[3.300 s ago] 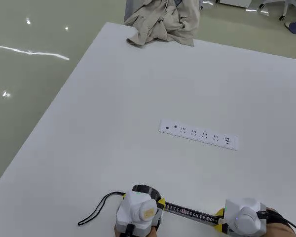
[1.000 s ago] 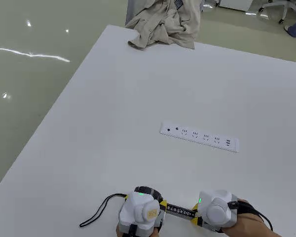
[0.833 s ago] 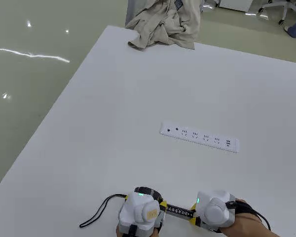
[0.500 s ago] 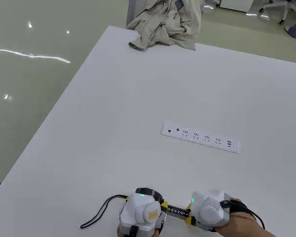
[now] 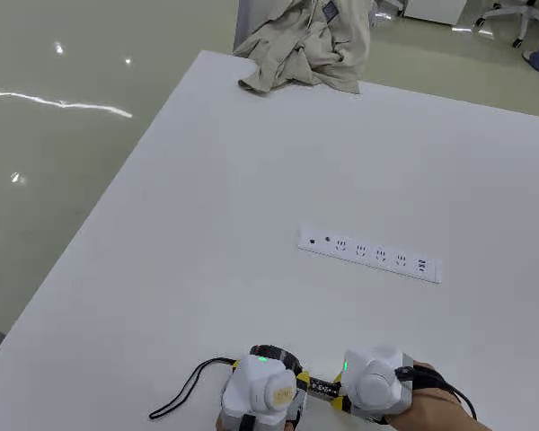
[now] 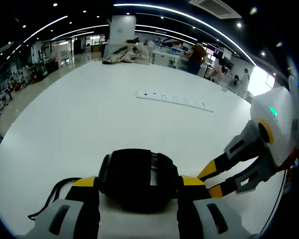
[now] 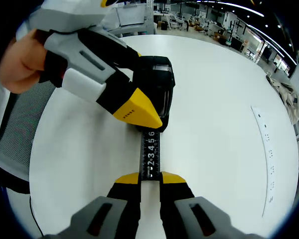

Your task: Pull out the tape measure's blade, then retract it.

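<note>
My right gripper [image 7: 150, 177] has its jaws pinched narrow on the tip of the blade [image 7: 150, 152], yellow pads on either edge. From there the blade runs straight ahead, away from me, numerals 2 to 6 showing, and goes into the mouth of the tape measure case [image 7: 157, 79]. So the long axis is dead in line with these jaws and the case sits near, directly in front.

My left gripper [image 6: 138, 182] is clamped around that black case, 1 pad on each flank, pinning it to the white table [image 5: 251, 180]. In the head view the 2 grippers sit close, side by side at the near edge, with a short bit of blade bridging them.

By my reckoning this is the retract: the right jaws need to travel along the blade's own line, toward the case, not sideways, or the blade may kink.

The case's black strap [image 5: 184, 400] trails off on its far side. The power strip [image 5: 368, 256] lies well apart, up the table.
</note>
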`<move>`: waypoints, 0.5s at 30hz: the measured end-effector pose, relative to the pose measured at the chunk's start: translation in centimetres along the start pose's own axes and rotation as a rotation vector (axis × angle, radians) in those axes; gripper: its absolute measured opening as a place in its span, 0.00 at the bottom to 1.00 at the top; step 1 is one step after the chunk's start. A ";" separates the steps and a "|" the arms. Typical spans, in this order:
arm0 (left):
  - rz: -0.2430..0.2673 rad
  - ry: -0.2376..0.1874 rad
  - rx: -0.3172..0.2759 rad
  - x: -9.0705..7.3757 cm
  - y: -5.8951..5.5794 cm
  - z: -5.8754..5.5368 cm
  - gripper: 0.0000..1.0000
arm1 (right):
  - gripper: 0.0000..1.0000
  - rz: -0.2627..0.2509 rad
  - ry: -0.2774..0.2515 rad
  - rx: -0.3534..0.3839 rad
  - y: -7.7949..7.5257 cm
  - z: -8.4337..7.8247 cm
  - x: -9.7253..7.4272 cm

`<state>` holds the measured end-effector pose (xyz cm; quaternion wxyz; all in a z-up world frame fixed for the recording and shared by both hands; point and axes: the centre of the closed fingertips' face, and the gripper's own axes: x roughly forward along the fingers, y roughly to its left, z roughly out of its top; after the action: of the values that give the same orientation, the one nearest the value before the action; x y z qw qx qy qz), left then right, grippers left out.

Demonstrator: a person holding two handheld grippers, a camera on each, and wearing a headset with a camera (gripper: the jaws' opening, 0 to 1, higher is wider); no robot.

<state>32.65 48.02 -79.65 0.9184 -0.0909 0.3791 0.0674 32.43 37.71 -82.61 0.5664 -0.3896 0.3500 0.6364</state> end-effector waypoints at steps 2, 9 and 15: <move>-0.001 0.000 0.000 0.0 0.0 0.0 0.60 | 0.13 0.001 -0.001 -0.001 0.0 0.2 0.0; 0.000 0.001 -0.001 -0.1 0.0 0.0 0.60 | 0.13 0.004 -0.002 -0.009 0.0 0.7 0.4; -0.001 0.001 0.000 -0.1 0.0 0.0 0.60 | 0.13 0.004 -0.008 -0.018 -0.1 1.3 0.7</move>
<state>32.63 48.00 -79.55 0.9182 -0.0912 0.3797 0.0671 32.31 39.20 -82.67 0.5628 -0.3916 0.3428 0.6422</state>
